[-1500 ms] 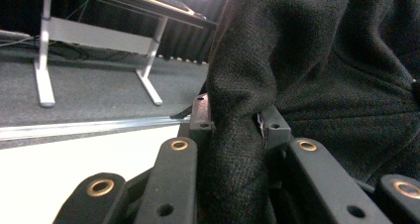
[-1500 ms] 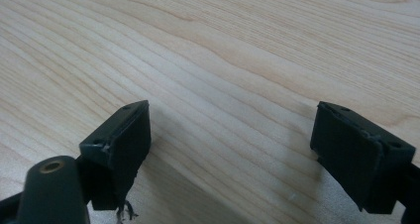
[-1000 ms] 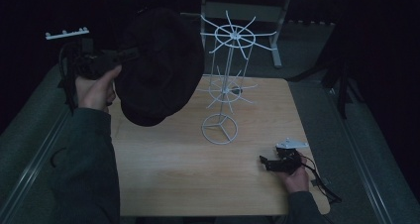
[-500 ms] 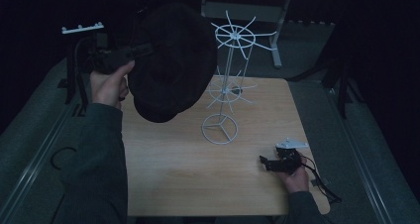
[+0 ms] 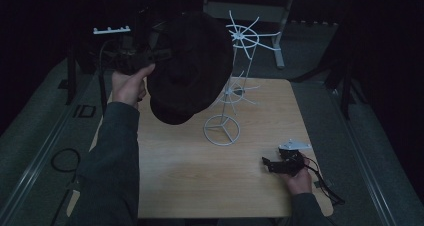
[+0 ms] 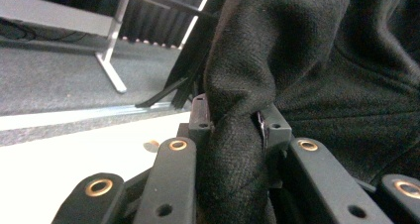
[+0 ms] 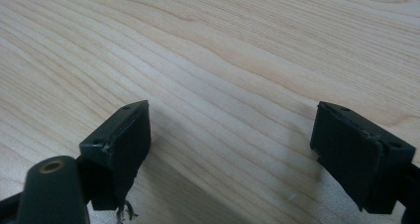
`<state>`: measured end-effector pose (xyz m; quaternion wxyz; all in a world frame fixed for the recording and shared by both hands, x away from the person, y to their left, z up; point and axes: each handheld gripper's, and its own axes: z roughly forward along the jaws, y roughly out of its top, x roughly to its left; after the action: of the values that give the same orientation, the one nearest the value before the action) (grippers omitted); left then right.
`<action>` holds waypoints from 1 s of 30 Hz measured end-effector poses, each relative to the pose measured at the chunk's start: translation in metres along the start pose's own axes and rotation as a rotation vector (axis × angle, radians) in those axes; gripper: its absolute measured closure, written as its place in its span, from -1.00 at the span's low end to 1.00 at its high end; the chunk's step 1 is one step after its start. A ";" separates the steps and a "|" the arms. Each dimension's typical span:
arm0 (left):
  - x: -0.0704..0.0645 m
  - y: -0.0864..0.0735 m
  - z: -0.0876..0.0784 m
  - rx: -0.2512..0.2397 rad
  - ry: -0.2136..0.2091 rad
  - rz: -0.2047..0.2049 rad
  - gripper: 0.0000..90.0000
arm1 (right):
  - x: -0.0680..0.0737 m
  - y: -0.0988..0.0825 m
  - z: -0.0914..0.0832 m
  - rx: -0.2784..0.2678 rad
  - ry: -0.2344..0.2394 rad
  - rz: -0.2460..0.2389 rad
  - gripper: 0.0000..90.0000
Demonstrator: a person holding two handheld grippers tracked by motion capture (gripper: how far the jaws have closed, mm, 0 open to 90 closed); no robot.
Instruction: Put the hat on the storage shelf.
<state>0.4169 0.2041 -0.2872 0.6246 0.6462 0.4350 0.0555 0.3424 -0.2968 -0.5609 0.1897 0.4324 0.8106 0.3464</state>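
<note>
Fabric of a black hat (image 6: pixel 277 70) is pinched between the two jaws of the left gripper (image 6: pixel 233 122); in the left gripper view a fold of the dark knit stands squeezed tight between the black pads (image 6: pixel 200 119), with the rest of the hat bulging up and to the right of them. From the high view, the left gripper (image 5: pixel 150 58) is held up in the person's left hand (image 5: pixel 127 86), off the table's far left corner and left of the white wire stand (image 5: pixel 232 93). The hat (image 5: pixel 190 66) hangs from it in the air, just left of the stand's upper spoked ring and overlapping the stand's left side in the picture; whether cloth and wire touch cannot be told.

The stand's round base sits on the wooden table (image 5: pixel 190 181), near its middle. To the right of the base and nearer the person, the right gripper (image 5: pixel 270 164) lies low on the tabletop in the right hand (image 5: pixel 299 180). In the right gripper view its jaws stand wide apart with bare wood grain between them, gripping nothing (image 7: pixel 230 144).
</note>
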 end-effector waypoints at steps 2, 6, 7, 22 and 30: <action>0.000 -0.001 0.005 0.019 0.019 0.002 0.67 | 0.000 0.000 0.000 0.000 -0.001 0.000 -0.65; 0.001 -0.004 0.013 0.040 0.026 -0.007 0.67 | 0.000 0.000 0.000 0.000 -0.001 0.000 -0.65; 0.001 -0.005 0.016 0.048 0.028 -0.009 0.66 | 0.000 0.000 0.000 0.000 -0.001 0.000 -0.65; -0.001 -0.008 0.027 0.102 0.074 0.010 0.61 | 0.000 0.000 0.000 0.001 0.000 0.003 -0.65; -0.005 -0.008 0.028 0.106 0.102 0.037 0.56 | 0.000 0.000 0.000 0.001 0.000 0.003 -0.65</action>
<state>0.4270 0.1788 -0.2981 0.5655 0.6827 0.4564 0.0767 0.3422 -0.2967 -0.5609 0.1889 0.4335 0.8101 0.3465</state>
